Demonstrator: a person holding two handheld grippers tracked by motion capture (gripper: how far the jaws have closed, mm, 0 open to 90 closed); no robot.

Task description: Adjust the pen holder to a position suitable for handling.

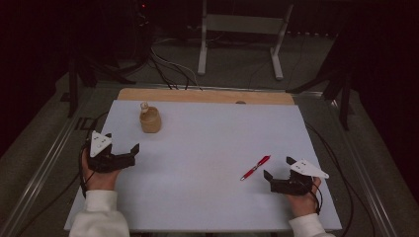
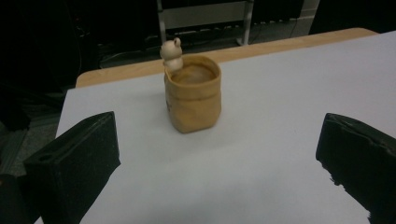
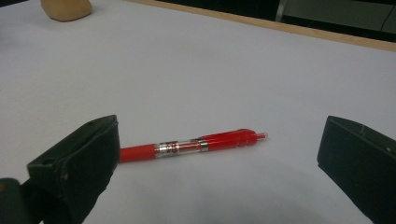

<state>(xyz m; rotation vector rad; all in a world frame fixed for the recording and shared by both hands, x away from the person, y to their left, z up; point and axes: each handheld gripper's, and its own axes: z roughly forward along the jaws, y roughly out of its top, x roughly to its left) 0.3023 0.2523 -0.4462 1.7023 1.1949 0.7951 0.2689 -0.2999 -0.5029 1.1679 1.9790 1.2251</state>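
A tan pouch-like cup (image 1: 150, 121) (image 2: 193, 98) stands upright at the back left of the white table top, with a small cream figure (image 2: 171, 54) sticking up at its rim. A red pen (image 1: 255, 167) (image 3: 187, 146) lies flat at the right. My left gripper (image 1: 121, 147) (image 2: 219, 163) is open, short of the cup, nothing between its jaws. My right gripper (image 1: 277, 168) (image 3: 219, 163) is open just behind the pen, whose near end passes behind the jaw on the left in the right gripper view.
The white table top (image 1: 207, 148) lies on a wooden board (image 1: 197, 95) that shows along the far edge. Cables (image 1: 173, 69) and a white metal frame (image 1: 242, 29) stand on the floor beyond. Dark stands flank the table.
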